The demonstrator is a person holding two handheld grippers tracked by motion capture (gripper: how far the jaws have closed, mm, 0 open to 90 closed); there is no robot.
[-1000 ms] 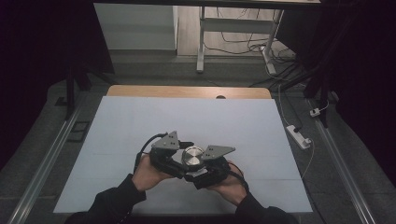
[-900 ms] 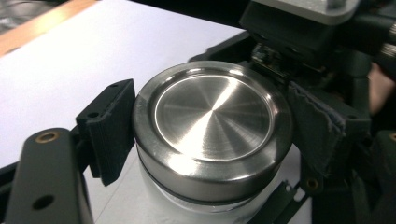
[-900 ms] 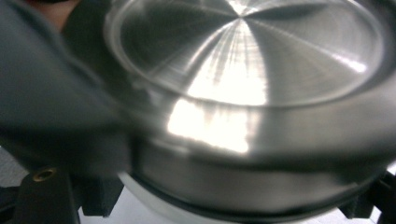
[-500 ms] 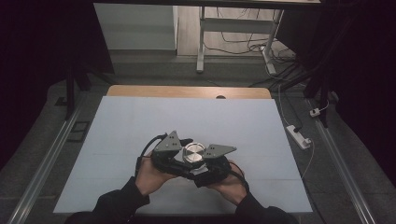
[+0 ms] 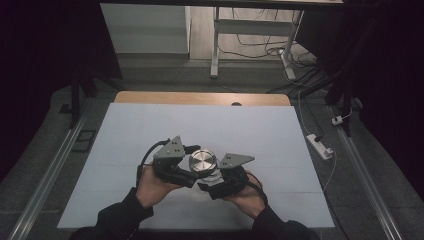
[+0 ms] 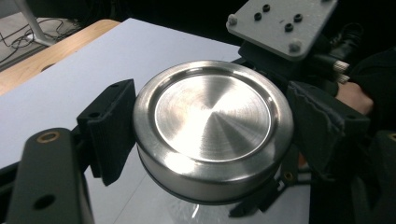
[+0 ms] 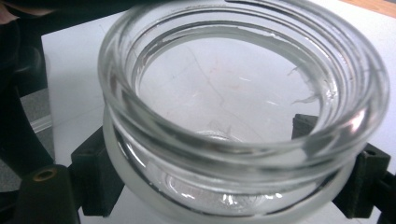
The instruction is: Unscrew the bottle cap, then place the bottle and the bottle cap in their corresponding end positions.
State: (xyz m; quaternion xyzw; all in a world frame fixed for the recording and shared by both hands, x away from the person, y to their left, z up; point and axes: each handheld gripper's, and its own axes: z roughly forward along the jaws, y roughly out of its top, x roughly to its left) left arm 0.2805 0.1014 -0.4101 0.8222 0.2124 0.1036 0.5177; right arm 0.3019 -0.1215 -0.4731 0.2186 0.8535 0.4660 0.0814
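A person holds two grippers close together above the near middle of a white table (image 5: 125, 150), and everything here is placed relative to the round metal lid (image 5: 202, 161) between them. Left of the lid in the high view sits the left gripper (image 5: 192, 162), held in the person's left hand (image 5: 152, 185); its jaws press against the lid's rim from two opposite sides, so it is pinching the lid. In the left gripper view the lid (image 6: 212, 126) is a shallow steel disc with a raised rim and a flat brushed top, held level between the two black pads (image 6: 112, 126), with the table's white surface showing below it. Just under the lid, and partly hidden by it in the high view, is a clear glass jar (image 5: 212, 176). The right gripper view shows the jar (image 7: 243, 116) from above its open mouth: a wide, low jar with a thick threaded rim, and nothing but faint smears and reflections can be seen inside it. Right of the lid, the right gripper (image 5: 212, 182) sits in the person's right hand (image 5: 247, 195); its jaws close on the jar's lower body from both sides, gripping it. The lid is off the jar's mouth, sitting just above it.
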